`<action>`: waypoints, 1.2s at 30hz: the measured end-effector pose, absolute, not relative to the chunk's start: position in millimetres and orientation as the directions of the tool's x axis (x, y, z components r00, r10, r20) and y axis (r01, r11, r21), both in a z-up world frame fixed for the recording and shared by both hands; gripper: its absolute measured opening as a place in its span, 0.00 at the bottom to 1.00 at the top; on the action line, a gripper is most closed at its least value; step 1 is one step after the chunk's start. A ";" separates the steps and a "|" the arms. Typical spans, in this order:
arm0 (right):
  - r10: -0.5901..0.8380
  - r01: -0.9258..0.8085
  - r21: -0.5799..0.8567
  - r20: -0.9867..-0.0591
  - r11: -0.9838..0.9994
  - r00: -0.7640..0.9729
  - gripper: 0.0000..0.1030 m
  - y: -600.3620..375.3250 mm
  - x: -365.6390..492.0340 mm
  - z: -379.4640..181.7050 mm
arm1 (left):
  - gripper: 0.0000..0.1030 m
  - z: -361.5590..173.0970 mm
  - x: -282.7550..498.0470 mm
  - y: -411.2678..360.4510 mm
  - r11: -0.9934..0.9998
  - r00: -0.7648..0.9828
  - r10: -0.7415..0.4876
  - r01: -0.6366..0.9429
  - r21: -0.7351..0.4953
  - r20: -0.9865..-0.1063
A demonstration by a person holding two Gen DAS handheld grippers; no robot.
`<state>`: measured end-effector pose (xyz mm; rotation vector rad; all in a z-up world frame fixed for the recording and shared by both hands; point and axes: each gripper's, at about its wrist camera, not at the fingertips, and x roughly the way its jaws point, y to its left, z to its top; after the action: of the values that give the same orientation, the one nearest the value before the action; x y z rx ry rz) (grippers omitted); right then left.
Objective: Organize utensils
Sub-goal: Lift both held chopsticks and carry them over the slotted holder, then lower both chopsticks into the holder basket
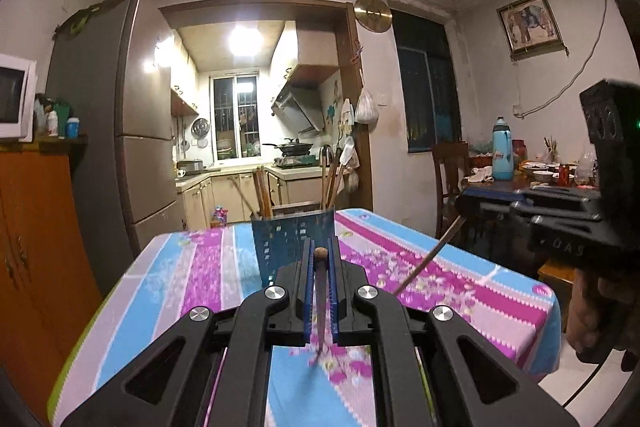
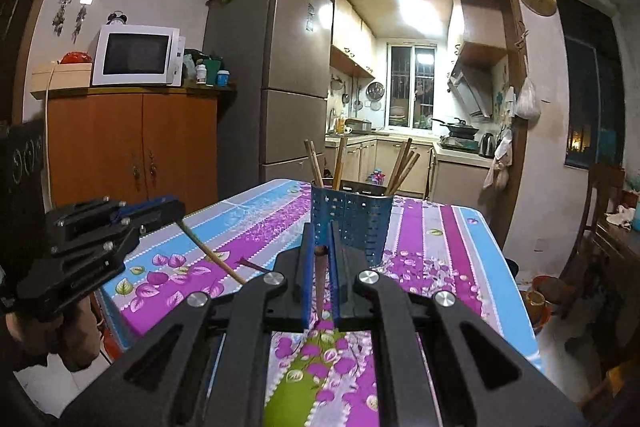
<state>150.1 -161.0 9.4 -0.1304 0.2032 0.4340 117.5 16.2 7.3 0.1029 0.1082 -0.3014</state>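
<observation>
Nearest us, our left tool point(image 1: 320, 259) is clamped on one thin brown wooden chopstick point(image 1: 320, 301), its butt up and tip hanging toward the floral striped cloth on the worktop point(image 1: 440, 275). Our right tool point(image 2: 322, 255) likewise pinches a second chopstick point(image 2: 320, 283). Beyond stands the blue perforated metal holder point(image 2: 352, 223), several chopsticks upright inside; we judge ours are carried high to clear its rim.
</observation>
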 end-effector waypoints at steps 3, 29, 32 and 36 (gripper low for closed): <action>0.412 -0.439 -0.074 -0.235 0.895 0.880 0.05 -162.8 161.1 17.6 | 0.07 22.1 131.9 13.2 0.947 0.943 -0.300 0.313 0.078 -0.141; 0.443 -0.454 0.019 -0.262 0.891 0.858 0.05 -174.3 235.7 78.2 | 0.08 106.5 206.1 17.6 0.952 0.929 -0.285 0.303 0.043 -0.234; 0.442 -0.451 0.022 -0.249 0.892 0.862 0.05 -173.4 245.4 92.9 | 0.08 124.5 217.2 21.6 0.955 0.931 -0.280 0.296 0.036 -0.235; 0.442 -0.451 0.022 -0.238 0.892 0.865 0.05 -172.6 260.8 111.4 | 0.08 148.4 230.0 22.7 0.956 0.934 -0.274 0.291 0.040 -0.230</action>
<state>260.8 -172.6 111.4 -0.0346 0.2406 0.4680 230.0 22.7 148.4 0.0737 0.2252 -0.2890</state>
